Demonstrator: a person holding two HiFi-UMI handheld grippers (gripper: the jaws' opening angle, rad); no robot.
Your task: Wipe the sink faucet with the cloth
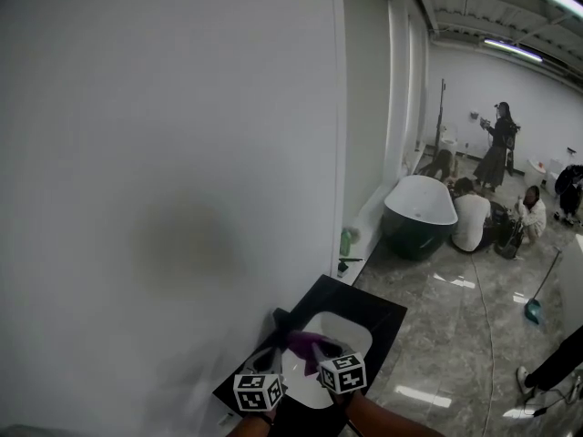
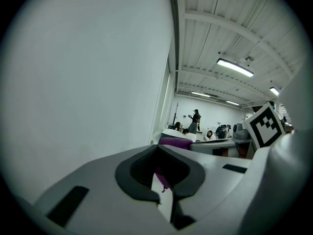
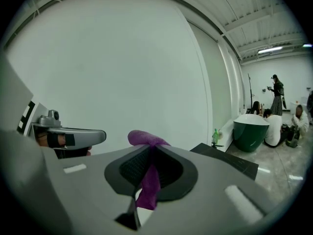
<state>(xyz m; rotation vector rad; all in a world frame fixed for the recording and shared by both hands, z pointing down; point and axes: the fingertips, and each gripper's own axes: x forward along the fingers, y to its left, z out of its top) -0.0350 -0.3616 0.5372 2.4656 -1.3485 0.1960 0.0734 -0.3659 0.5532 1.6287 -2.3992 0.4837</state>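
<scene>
One soft purple cloth [image 1: 308,344] hangs bunched over the white oval basin [image 1: 353,331] set in the black surface [image 1: 383,313]. Two grey grippers hold it: the right gripper [image 3: 149,152] has its ribbed dark fingers pinching a fold, while the left gripper [image 2: 157,153] nips a thin strand between its fingers.

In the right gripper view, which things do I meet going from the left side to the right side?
The left gripper → purple cloth → green bottle → dark green bathtub → person seated in white.
</scene>
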